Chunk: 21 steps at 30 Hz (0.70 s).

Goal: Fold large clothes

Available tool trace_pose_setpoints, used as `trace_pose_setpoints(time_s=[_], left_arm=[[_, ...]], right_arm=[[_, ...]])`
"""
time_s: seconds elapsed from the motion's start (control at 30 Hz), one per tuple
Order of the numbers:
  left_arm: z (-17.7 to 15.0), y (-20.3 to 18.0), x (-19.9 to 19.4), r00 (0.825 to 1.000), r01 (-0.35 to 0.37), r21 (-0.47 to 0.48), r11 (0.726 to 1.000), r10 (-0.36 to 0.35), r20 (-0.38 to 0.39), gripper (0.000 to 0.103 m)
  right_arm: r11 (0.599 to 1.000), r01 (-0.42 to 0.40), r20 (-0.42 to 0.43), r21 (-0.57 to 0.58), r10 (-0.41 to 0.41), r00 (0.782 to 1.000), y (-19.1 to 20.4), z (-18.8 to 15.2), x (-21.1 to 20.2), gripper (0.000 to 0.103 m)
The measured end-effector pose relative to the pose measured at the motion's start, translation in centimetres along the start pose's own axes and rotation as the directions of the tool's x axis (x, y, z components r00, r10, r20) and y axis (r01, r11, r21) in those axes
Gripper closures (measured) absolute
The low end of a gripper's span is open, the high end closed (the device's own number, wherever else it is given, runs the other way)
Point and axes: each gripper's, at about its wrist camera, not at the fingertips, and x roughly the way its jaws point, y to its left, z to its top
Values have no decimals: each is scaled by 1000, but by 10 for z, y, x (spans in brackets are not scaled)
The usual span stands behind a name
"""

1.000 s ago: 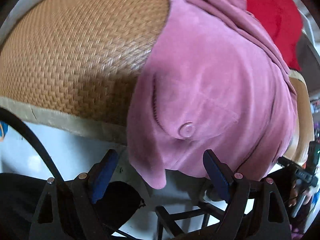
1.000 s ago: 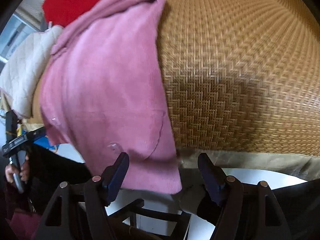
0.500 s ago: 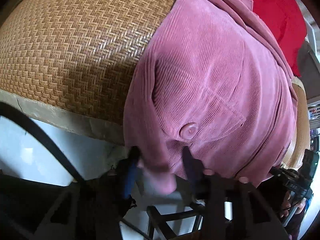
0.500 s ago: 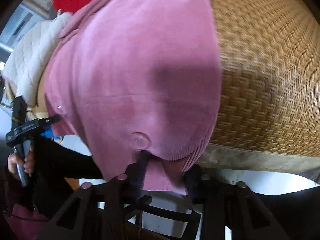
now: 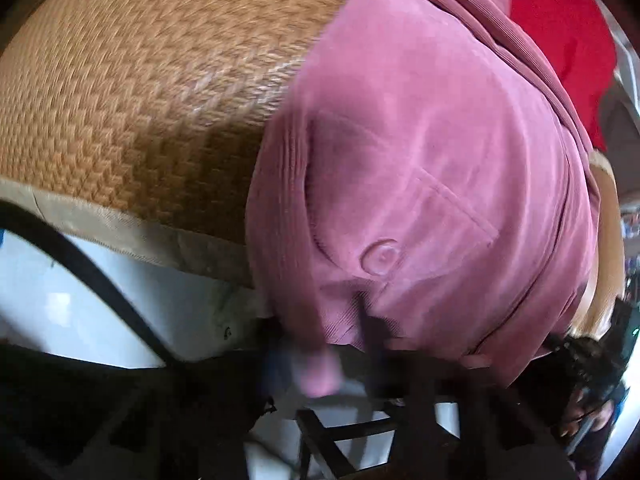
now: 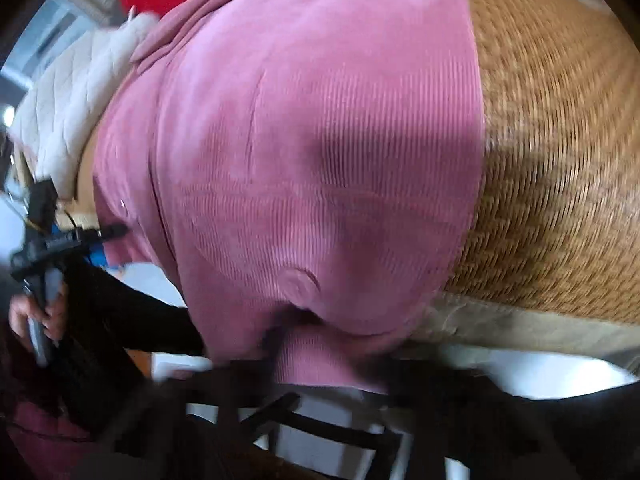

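The garment (image 5: 420, 152) was dusty pink with fine corduroy ribs and a matching pink button (image 5: 379, 257). The mat (image 5: 152, 92) at upper left was tan in a woven herringbone, edged in beige. A red cloth (image 5: 552, 24) filled the upper right. In the right wrist view, a cream quilted cloth (image 6: 76, 108) lay at left.

The pink shirt (image 5: 420, 152) is soft and ribbed (like corduroy), with a round button above a little pocket. It lies spread flat, stretching up and away from the jaws. Its bottom edge hangs down, and each pair of jaws pinches one corner of that edge.
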Motion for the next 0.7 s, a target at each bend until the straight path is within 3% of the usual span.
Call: trace_pose_setpoints(time_s=[0.07,0.17,0.27,0.37,0.47,0.57,0.63,0.7], left_arm=[[-2,-10,-7,1000,9,28,1000,-10,20,94],[0,-19,-32,992,111,93,990,-116,54,95],[15,-22,-71,964,234,105,966,-245,105,95],[43,-27,-108,931,302,132,944,-322,169,95],[80,-33,-133,904,341,151,928,-367,217,95],[114,-43,-146,898,324,165,932,-357,256,95],[124,-55,-149,889,342,168,924,-377,259,95],[145,-63,-139,890,341,173,924,-377,256,95]], right_arm=[[1000,-19,3,-10,19,1000,5,-3,-8,92],[996,-76,58,-55,80,995,15,1,-40,93],[984,-148,137,-97,161,977,24,20,-75,94],[972,-205,227,-118,227,947,26,51,-106,96],[968,-229,307,-104,251,918,17,86,-125,96],[969,-240,351,-54,243,904,4,117,-126,96],[966,-257,327,-21,249,912,-1,130,-122,96],[975,-219,272,46,199,942,-13,131,-108,96]])
